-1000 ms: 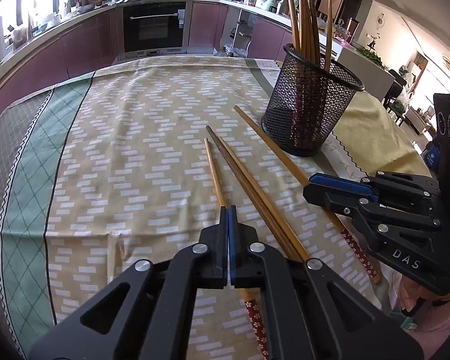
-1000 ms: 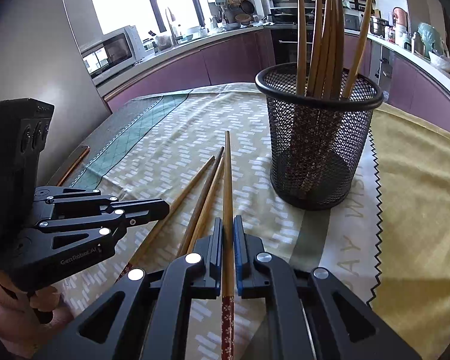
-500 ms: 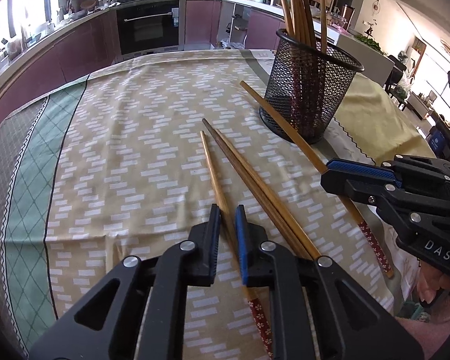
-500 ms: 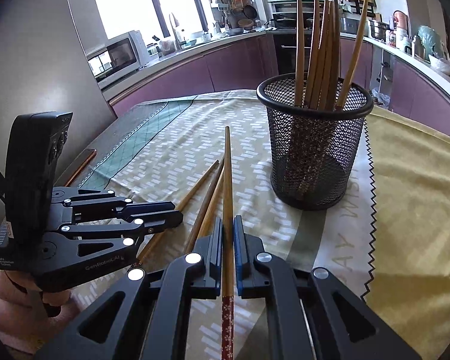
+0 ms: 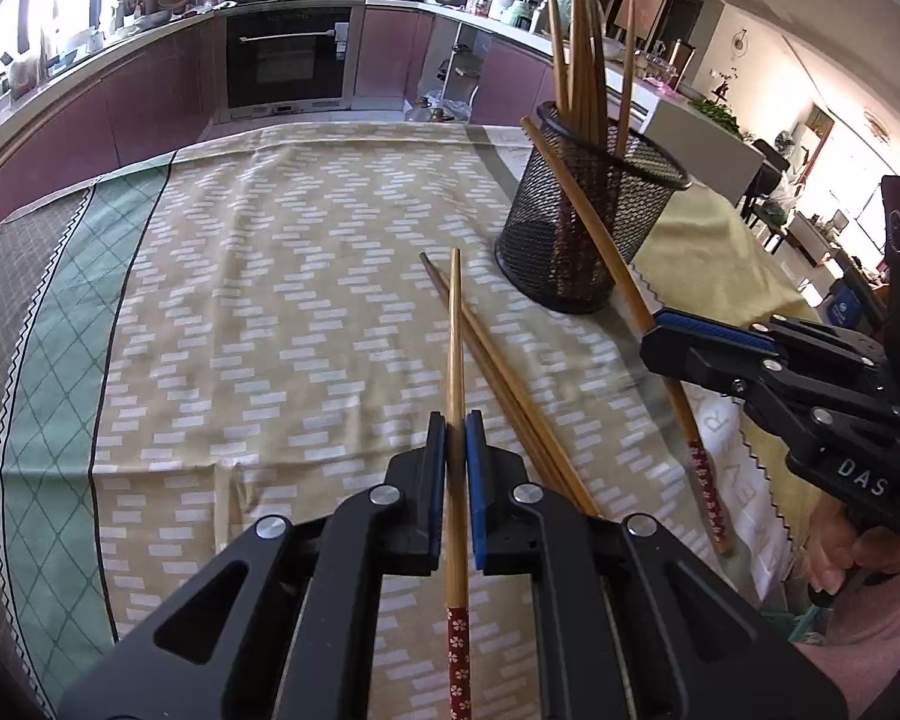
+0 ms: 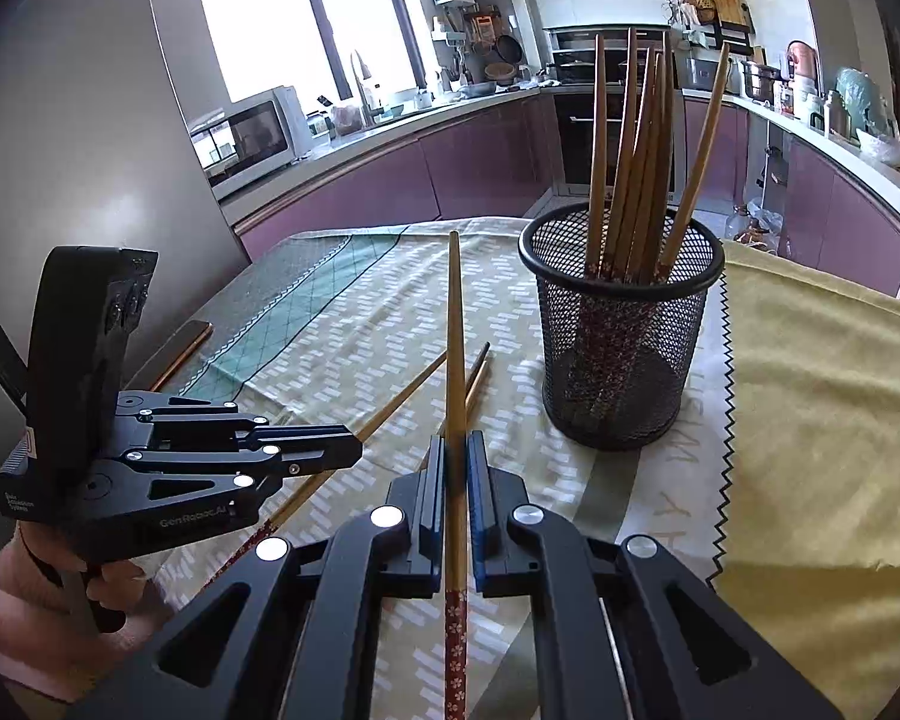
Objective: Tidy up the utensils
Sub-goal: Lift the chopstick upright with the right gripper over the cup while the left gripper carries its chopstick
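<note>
Bright daylight from my kitchen window (image 6: 282, 18), blown out white. Holder (image 6: 621, 330) throws a soft shadow on the cloth. Strong fisheye bending, dark corners; both views sharp.

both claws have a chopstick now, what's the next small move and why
Probably swing the right claw over the black mesh cup and tip its wooden chopstick upright: it is clamped, lifted off the cloth, and nearer the cup than the left claw.
</note>
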### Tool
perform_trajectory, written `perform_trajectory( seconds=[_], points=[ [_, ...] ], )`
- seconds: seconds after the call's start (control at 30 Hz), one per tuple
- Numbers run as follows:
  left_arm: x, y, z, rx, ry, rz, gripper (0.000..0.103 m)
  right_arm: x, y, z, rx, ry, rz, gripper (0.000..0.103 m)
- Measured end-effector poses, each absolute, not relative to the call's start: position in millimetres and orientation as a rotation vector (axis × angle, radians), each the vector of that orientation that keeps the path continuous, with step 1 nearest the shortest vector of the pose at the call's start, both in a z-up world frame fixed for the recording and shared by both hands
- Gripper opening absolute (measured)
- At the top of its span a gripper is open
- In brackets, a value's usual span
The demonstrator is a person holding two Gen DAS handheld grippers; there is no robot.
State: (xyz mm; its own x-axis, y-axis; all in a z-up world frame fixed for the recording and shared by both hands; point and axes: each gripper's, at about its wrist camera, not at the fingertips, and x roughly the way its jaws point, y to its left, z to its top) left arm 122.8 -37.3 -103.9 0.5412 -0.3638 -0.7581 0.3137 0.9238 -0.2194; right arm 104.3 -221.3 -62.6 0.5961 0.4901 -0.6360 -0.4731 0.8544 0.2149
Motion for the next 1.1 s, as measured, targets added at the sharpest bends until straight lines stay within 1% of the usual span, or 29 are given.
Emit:
perform_trajectory(
  seconds=[0.57, 1.1],
  points=[
    [104, -16, -8, -0.172, 0.686, -0.6, 0.007, 105, -255, -15, 0.084, 0.594, 0.531, 0.006],
    [137, -36, 53, -0.151, 0.539, -0.601, 0.007, 116, -272, 37, 0.065, 0.46, 0.511, 0.006]
  ],
)
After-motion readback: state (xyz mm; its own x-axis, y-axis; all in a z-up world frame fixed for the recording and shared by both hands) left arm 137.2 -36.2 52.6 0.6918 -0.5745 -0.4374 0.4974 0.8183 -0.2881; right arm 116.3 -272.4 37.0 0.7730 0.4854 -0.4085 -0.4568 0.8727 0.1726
